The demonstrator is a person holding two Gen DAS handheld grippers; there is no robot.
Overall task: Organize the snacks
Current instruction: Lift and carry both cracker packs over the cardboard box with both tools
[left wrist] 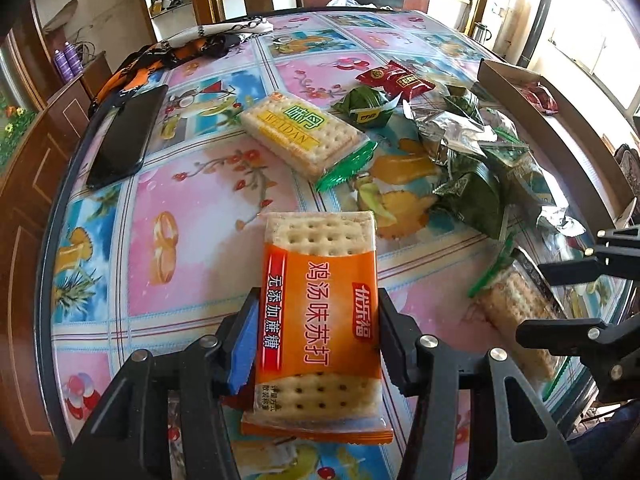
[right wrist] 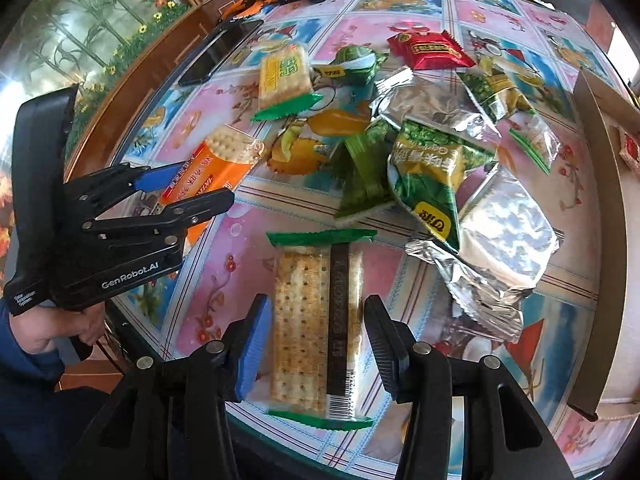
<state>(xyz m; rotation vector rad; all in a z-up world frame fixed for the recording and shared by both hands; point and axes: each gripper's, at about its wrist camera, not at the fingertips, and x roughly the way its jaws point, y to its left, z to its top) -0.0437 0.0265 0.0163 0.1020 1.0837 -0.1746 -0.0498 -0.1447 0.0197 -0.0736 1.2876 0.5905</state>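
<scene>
We close our left gripper [left wrist: 316,340] on the sides of the orange pack [left wrist: 320,312], so it can be lifted. Our right gripper [right wrist: 316,344] stands open astride the green pack [right wrist: 316,320] flat on the table [right wrist: 208,304], not yet pressing; farther lies the snack pile [right wrist: 432,160], and the box [right wrist: 600,240] probably receives them.

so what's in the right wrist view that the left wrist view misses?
Right wrist only: the hand on the left tongs, and the green pea bag's printed face. Left wrist only: the shelf with clutter beyond the table. Both: the orange cracker pack, the green-ended cracker pack between the right tongs, the phone, the red packet.
</scene>
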